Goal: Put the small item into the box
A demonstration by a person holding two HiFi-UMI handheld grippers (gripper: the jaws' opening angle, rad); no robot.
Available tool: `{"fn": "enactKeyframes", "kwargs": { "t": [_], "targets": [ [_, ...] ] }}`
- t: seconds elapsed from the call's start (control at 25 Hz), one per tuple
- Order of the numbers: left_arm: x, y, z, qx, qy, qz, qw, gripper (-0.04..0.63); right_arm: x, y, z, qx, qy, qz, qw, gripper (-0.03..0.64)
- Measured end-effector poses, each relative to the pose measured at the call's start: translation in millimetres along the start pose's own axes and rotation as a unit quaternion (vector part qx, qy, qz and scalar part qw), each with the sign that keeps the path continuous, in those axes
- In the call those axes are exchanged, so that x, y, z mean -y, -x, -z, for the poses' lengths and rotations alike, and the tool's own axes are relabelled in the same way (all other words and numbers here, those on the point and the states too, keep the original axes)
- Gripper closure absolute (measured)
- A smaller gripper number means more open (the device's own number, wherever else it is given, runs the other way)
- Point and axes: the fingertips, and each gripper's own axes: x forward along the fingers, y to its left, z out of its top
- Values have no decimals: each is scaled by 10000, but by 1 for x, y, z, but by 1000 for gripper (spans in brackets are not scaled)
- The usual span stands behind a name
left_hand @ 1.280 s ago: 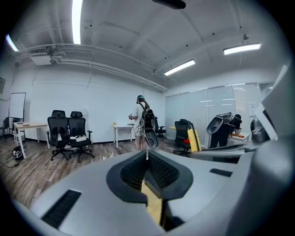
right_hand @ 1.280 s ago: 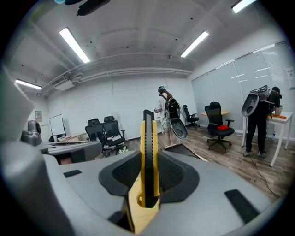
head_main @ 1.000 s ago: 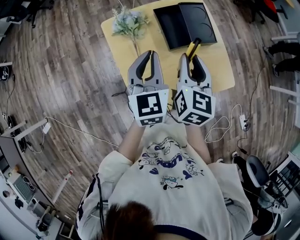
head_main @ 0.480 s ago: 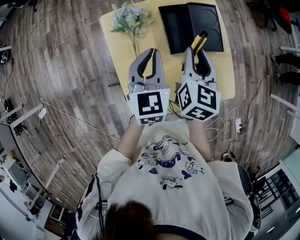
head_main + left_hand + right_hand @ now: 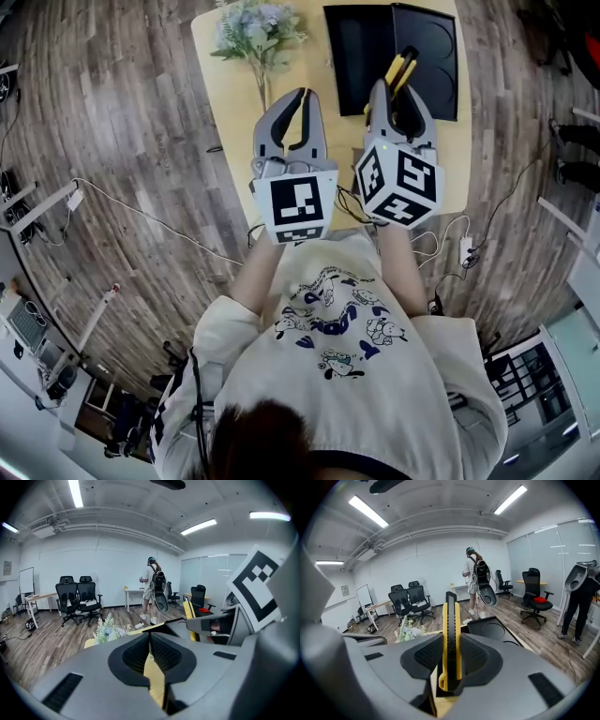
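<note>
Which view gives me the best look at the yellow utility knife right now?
The right gripper view: the utility knife stands full-length, clamped in the right gripper. The head view shows only its tip past the jaws, over the black box; the left gripper view shows just a yellow sliver.

A yellow-and-black utility knife [image 5: 404, 67] stands on edge at the head view's upper right, clamped in the right gripper [image 5: 397, 92]. Its tip overlaps the open black box [image 5: 354, 52] (two shallow halves, side by side).
</note>
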Motion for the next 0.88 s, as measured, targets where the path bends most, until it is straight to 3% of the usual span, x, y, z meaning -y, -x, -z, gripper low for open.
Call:
{"fn": "enactKeyframes", "kwargs": {
  "t": [0.48,0.88],
  "targets": [
    [-6,-42,32,-438,226,-119,9987,572,8,-64,36,-864,60,-53,9962,492],
    [-15,-62,50,-652,354,-245,9969,572,9,-100,74,-1920,216,35,9812,492]
  ]
}}
